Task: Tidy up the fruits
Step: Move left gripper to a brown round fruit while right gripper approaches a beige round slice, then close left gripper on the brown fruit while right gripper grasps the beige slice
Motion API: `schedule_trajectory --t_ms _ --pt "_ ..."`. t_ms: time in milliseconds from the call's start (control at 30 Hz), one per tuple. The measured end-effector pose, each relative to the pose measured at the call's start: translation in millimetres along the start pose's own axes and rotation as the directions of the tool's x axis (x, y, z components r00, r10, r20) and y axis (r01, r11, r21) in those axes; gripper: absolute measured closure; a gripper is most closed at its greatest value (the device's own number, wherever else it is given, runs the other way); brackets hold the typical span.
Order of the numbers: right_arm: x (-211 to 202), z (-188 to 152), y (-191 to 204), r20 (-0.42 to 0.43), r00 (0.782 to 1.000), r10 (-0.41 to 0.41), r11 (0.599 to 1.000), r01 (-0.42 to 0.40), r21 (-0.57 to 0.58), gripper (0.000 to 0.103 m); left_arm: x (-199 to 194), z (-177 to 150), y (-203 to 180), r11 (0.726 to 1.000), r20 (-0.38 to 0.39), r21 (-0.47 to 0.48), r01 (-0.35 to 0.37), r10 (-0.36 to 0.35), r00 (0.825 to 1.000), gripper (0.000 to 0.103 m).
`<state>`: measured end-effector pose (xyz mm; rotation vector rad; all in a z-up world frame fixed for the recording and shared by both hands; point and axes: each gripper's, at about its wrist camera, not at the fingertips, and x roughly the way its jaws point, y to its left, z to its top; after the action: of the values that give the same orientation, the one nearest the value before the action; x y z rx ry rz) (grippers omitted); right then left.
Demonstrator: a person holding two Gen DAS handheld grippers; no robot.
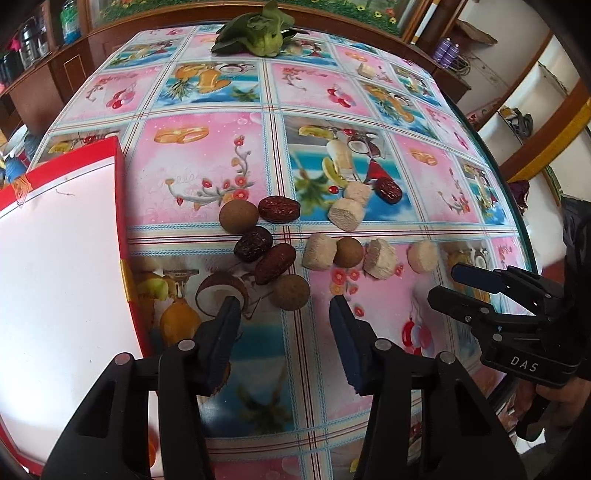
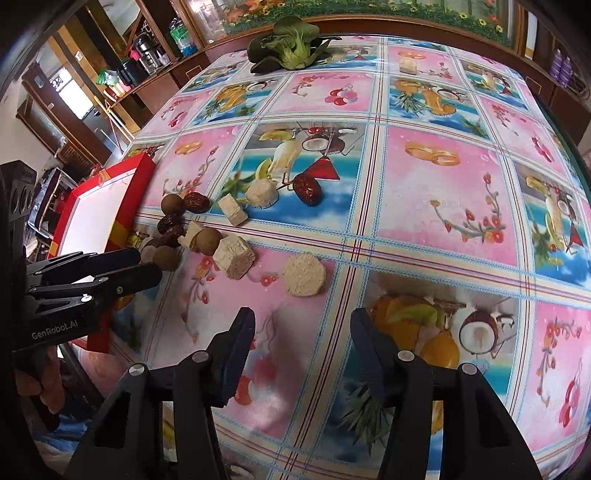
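A loose cluster lies mid-table: brown round longans (image 1: 238, 217) (image 2: 172, 204), dark red dates (image 1: 277, 209) (image 2: 307, 189) and pale white cut chunks (image 1: 346, 215) (image 2: 304, 274). A red box with a white inside (image 1: 55, 240) (image 2: 99, 210) stands at the left. My left gripper (image 1: 284, 306) is open and empty, just in front of the nearest longan (image 1: 290, 291). My right gripper (image 2: 303, 321) is open and empty, just in front of the nearest white chunk. Each gripper shows in the other's view, the right one (image 1: 448, 282) and the left one (image 2: 147, 264).
A green leafy vegetable (image 1: 258, 35) (image 2: 291, 46) lies at the far edge of the table. One small pale chunk (image 1: 367, 70) (image 2: 408, 65) lies apart, far right. The fruit-print cloth (image 1: 369, 369) covers the table. Wooden shelves stand behind.
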<state>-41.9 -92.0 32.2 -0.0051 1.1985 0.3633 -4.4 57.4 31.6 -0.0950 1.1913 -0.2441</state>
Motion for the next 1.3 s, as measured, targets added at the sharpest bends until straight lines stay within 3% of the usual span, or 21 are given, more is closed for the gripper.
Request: schedule_trajectory --t_ms 100,200,367,533,1000,1300 --pt "4 4 0 -0.003 1.000 -0.010 1.000 0.010 -0.018 0.051 5 1 -1 1.000 -0.007 -0.009 -0.005 0.005 1.000 0.065" --pt "9 7 2 -0.001 1.000 -0.022 0.999 0.022 -0.040 0.052 9 2 -4 1.000 -0.011 -0.012 -0.010 0.010 1.000 0.067" --pt "16 13 4 0.005 0.999 -0.041 0.997 0.041 -0.068 0.057 14 3 -5 1.000 -0.014 -0.023 -0.013 0.012 1.000 0.083" --pt "18 15 9 0.014 0.998 -0.058 0.993 0.059 -0.106 0.076 14 3 -2 0.999 -0.015 -0.040 0.012 -0.013 1.000 0.083" --pt "3 14 12 0.040 0.999 0.005 0.996 -0.001 -0.086 0.076 -11 0 1 0.997 0.024 -0.048 0.066 -0.065 0.998 0.083" --pt "-12 20 35 0.068 0.996 0.063 0.991 -0.054 -0.119 0.076 -43 -4 29 0.996 0.083 -0.077 0.054 -0.048 0.995 0.083"
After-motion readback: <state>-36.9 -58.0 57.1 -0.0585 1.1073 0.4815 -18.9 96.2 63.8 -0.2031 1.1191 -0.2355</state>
